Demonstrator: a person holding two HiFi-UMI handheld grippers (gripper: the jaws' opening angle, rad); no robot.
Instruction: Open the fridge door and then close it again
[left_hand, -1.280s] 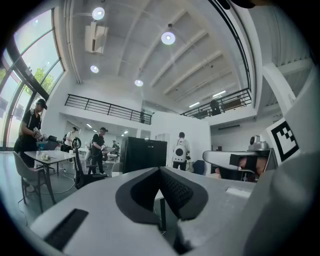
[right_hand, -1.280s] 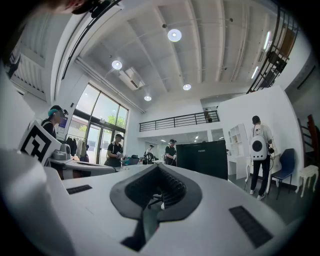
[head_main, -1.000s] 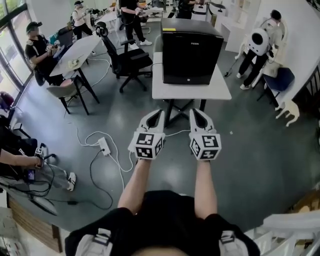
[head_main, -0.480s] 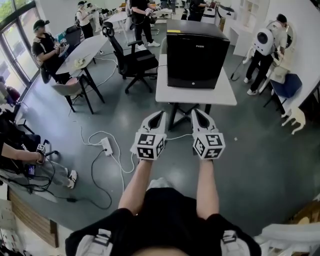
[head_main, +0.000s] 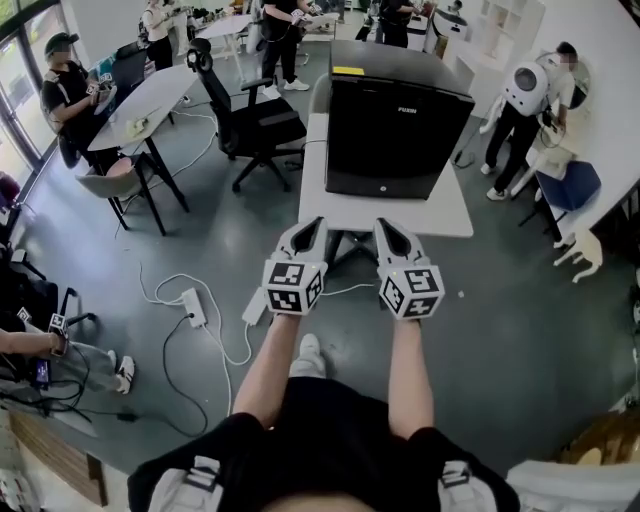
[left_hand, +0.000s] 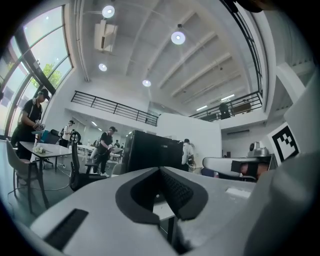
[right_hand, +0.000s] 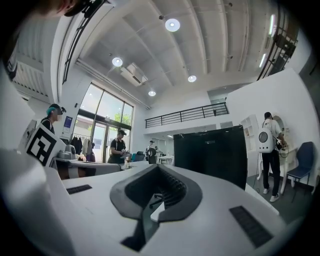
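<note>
Fridge (head_main: 395, 140) well fwd of both jaws

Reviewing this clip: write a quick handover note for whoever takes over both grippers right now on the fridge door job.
Left gripper: shut, empty, held out in front of the body, short of the table.
Right gripper: shut, empty, beside the left one.
Fridge: black, on the white table straight ahead. Its door looks closed, and neither gripper touches it.
Done: nothing on the door yet.
Left: reach the fridge, open the door, then close it again.
</note>
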